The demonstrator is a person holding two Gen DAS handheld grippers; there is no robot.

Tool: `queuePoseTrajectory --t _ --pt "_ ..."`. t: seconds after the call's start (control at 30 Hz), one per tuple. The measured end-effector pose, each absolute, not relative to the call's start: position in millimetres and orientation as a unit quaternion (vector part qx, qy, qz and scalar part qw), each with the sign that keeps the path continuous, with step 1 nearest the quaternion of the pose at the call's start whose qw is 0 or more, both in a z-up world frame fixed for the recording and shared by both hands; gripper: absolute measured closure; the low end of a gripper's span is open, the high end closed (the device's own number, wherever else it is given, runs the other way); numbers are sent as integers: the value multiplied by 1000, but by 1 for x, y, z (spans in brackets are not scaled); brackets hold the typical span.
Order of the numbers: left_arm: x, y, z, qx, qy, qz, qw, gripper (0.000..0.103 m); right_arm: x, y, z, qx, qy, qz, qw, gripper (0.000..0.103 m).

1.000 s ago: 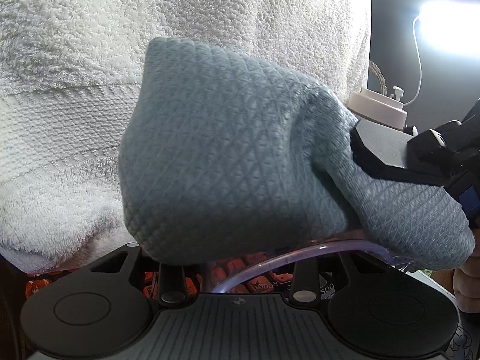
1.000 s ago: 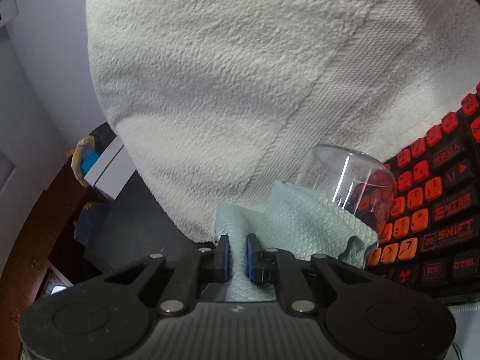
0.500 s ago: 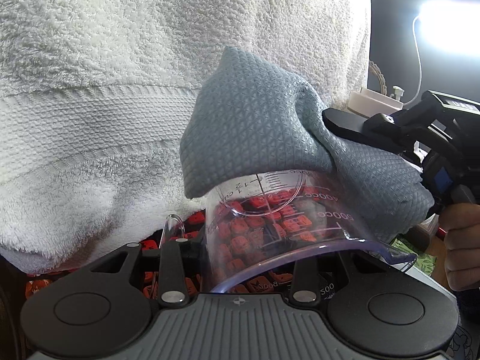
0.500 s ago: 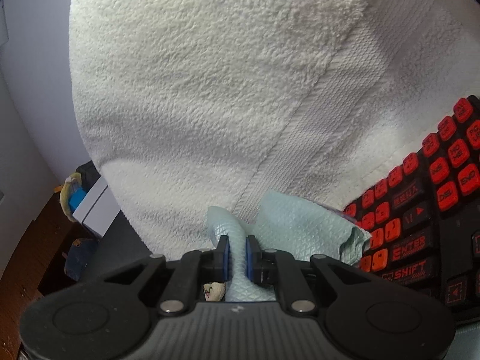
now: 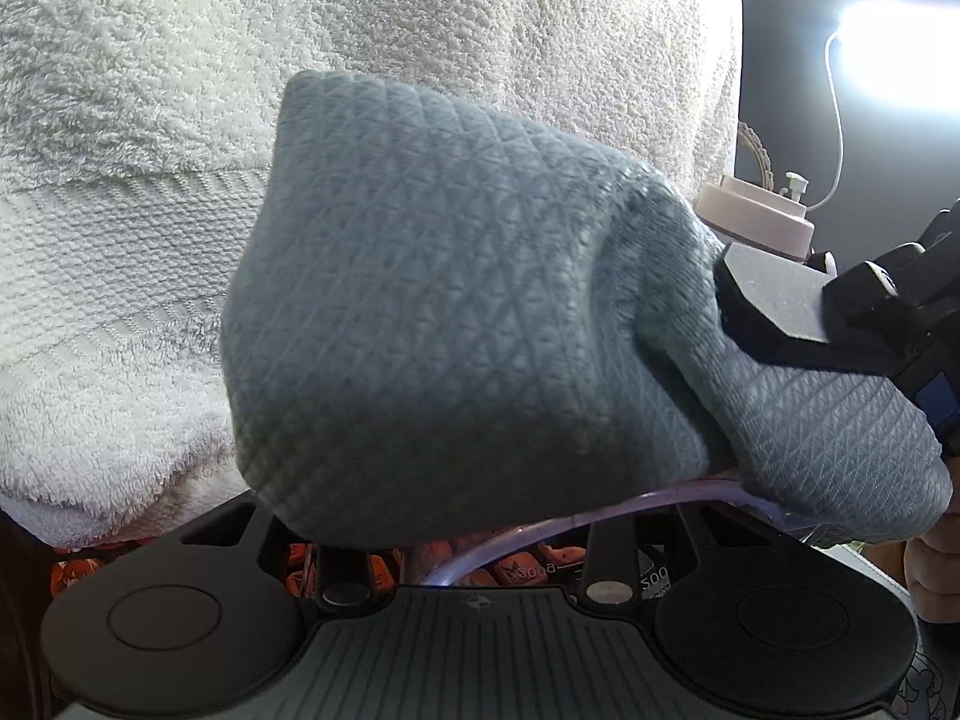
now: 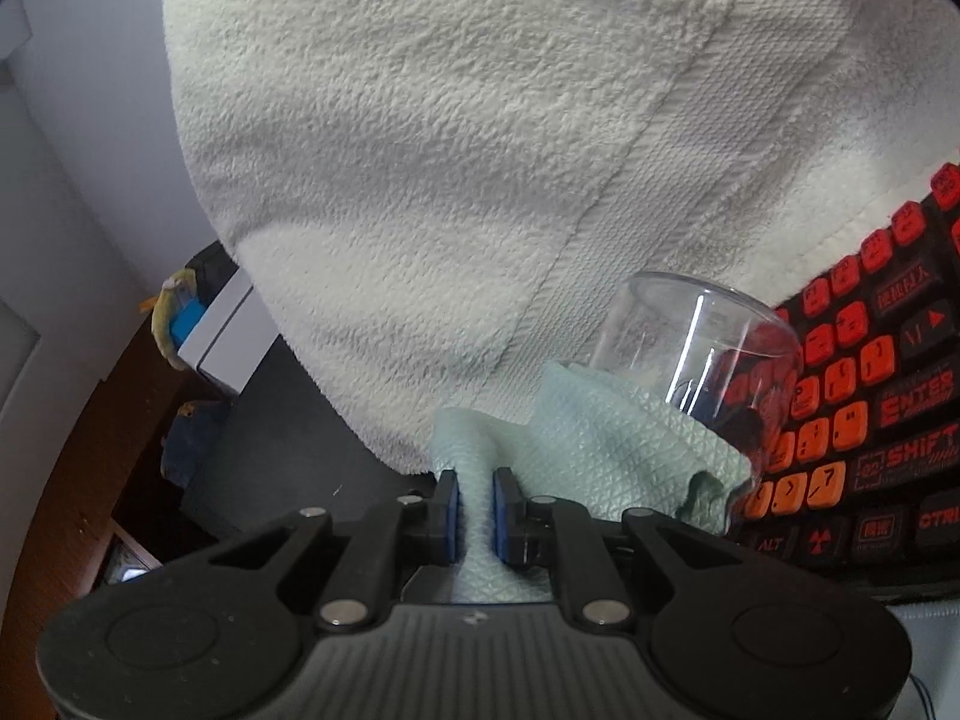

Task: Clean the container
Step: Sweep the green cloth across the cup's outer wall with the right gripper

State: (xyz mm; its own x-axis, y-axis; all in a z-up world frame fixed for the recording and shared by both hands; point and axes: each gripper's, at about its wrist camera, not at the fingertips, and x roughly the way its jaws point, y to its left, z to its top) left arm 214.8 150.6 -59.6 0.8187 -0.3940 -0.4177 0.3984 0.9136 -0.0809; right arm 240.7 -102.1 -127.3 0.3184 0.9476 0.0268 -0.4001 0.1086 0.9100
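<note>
A grey-green waffle cloth drapes over a clear measuring beaker, of which only the rim shows in the left wrist view. My left gripper is shut on the beaker, its fingertips hidden under the cloth. From the right, one black finger of my right gripper presses into the cloth. In the right wrist view my right gripper is shut on a fold of the cloth. The rest of the cloth wraps the beaker's lower part, while the upper part stands bare.
A white terry towel hangs close behind everything. A black keyboard with orange-red keys lies at the right. A white-lidded bottle and a bright lamp stand at the far right. A person's hand shows at the right edge.
Half a second ago the cloth was raised, baring the beaker's printed wall. It has come back down over the beaker, as it was one second ago. The left gripper has stayed still.
</note>
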Motion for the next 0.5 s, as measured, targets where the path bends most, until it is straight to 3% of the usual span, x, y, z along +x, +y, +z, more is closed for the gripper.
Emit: queuePoseTrajectory --t 0.5 --pt "216 151 -59 4 218 -209 953 67 254 -134 -139 508 282 422 696 94"
